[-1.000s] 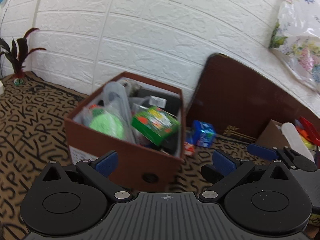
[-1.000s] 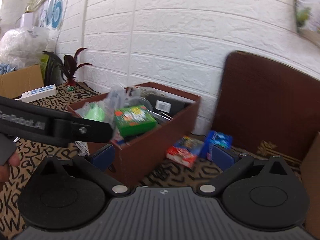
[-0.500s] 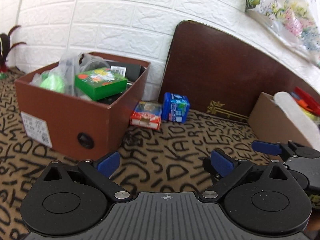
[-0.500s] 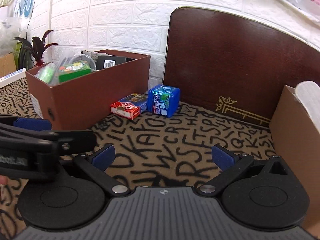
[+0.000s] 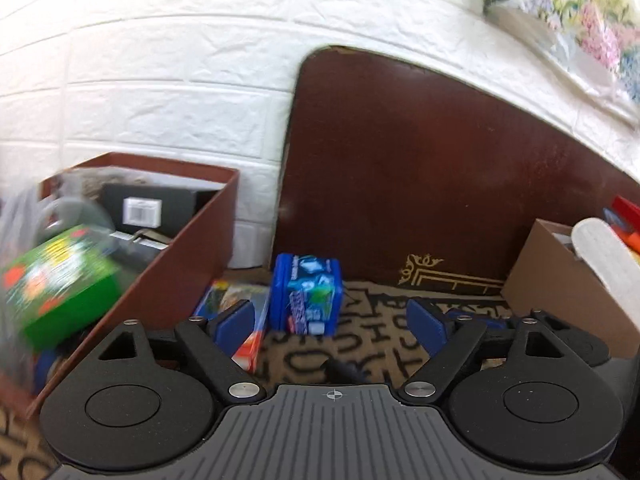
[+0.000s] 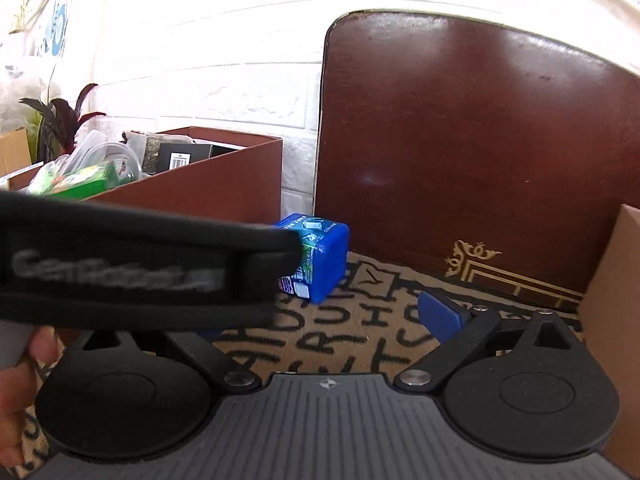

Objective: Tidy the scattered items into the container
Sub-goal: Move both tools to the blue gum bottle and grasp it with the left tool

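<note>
Hovering released, the left gripper (image 5: 332,320) faces the blue packet (image 5: 306,294) beside the brown box (image 5: 192,248); the right gripper (image 6: 320,312) seems spread too, 1 finger hidden.

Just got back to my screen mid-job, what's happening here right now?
Both tools are open and empty. The left tool points at the blue packet standing on the patterned mat, beside a flat red-edged box by the brown container, which already holds a green box and other items. The right tool hangs alongside, partly hidden behind the left one.
</note>
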Demonstrator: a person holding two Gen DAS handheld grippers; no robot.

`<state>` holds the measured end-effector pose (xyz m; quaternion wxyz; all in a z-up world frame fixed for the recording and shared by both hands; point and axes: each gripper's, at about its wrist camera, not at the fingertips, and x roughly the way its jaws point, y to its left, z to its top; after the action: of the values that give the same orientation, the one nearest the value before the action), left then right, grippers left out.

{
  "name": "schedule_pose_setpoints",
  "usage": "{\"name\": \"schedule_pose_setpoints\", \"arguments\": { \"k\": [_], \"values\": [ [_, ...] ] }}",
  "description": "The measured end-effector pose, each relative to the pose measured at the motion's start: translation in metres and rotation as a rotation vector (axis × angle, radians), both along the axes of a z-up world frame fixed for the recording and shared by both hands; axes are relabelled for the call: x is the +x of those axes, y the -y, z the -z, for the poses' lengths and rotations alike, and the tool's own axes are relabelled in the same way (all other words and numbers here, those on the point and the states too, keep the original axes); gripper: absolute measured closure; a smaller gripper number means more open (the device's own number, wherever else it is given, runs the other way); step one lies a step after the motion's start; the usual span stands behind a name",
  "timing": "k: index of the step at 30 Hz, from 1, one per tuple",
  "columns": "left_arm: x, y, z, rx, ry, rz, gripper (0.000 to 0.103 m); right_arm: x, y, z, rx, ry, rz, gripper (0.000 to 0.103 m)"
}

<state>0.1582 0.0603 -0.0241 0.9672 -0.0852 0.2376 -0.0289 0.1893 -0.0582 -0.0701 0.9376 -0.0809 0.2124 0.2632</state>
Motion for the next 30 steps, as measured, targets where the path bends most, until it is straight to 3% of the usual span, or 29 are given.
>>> {"name": "schedule_pose_setpoints", "arguments": {
  "k": [3, 9, 19, 24, 27, 28, 30],
  "values": [
    [0.025, 0.001, 0.002, -0.011, -0.037, 0.02, 0.014, 0.012, -0.002, 0.004, 0.021, -0.001, 0.001, 0.01],
    [0.058, -0.001, 0.01, 0.017, -0.087, 0.07, 0.018, 0.039, 0.001, 0.012, 0.084, -0.043, -0.017, 0.011],
    [0.1, -0.026, 0.027, -0.081, -0.186, 0.042, 0.017, 0.072, -0.009, 0.022, 0.112, -0.121, -0.077, 0.015],
    [0.117, -0.024, 0.031, -0.046, -0.225, 0.06, 0.02, 0.086, -0.021, 0.023, 0.058, -0.121, -0.094, 0.014],
    [0.125, -0.023, 0.031, -0.028, -0.238, 0.081, 0.028, 0.092, -0.027, 0.024, 0.042, -0.117, -0.107, 0.015],
    [0.125, -0.021, 0.032, -0.015, -0.242, 0.088, 0.03, 0.093, -0.028, 0.024, 0.042, -0.122, -0.115, 0.023],
    [0.127, -0.017, 0.033, 0.026, -0.246, 0.092, 0.036, 0.093, -0.03, 0.025, 0.035, -0.131, -0.126, 0.027]
  ]
}}
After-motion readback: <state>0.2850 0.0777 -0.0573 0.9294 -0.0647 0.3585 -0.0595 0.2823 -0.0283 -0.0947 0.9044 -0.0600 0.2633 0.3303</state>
